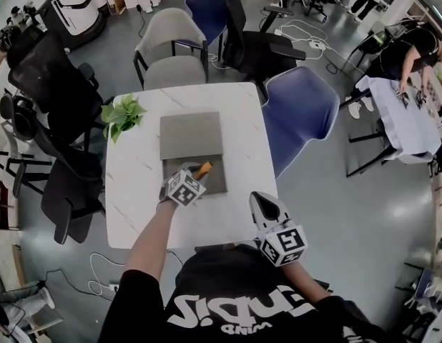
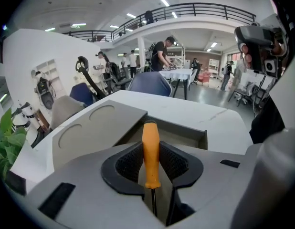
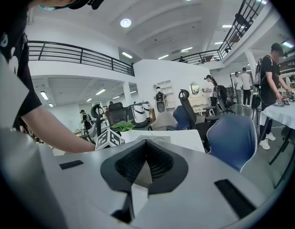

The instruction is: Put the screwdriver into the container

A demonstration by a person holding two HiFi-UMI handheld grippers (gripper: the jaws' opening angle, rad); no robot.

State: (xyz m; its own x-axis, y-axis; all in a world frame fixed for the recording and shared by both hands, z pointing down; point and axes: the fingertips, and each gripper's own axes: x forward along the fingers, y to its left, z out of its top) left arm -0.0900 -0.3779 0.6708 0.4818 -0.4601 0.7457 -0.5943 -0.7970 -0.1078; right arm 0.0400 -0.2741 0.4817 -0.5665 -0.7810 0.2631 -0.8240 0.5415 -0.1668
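Observation:
An orange-handled screwdriver (image 2: 151, 162) is clamped between the pads of my left gripper (image 2: 151, 146), handle pointing away from me and the thin shaft running back toward the gripper's body. In the head view the left gripper (image 1: 194, 173) holds the screwdriver (image 1: 204, 169) over the near-left part of the open grey container (image 1: 215, 183), whose flat lid (image 1: 191, 135) lies just beyond it. The container's far wall (image 2: 183, 135) shows behind the handle. My right gripper (image 1: 263, 204) hovers off the table's near-right corner, its jaws (image 3: 146, 146) together with nothing between them.
The white marble table (image 1: 135, 191) carries a green plant (image 1: 122, 117) at its far-left corner. A grey chair (image 1: 174, 52) stands beyond it, a blue chair (image 1: 300, 113) to the right, black chairs (image 1: 64, 163) to the left. People work at another table (image 1: 403, 116) far right.

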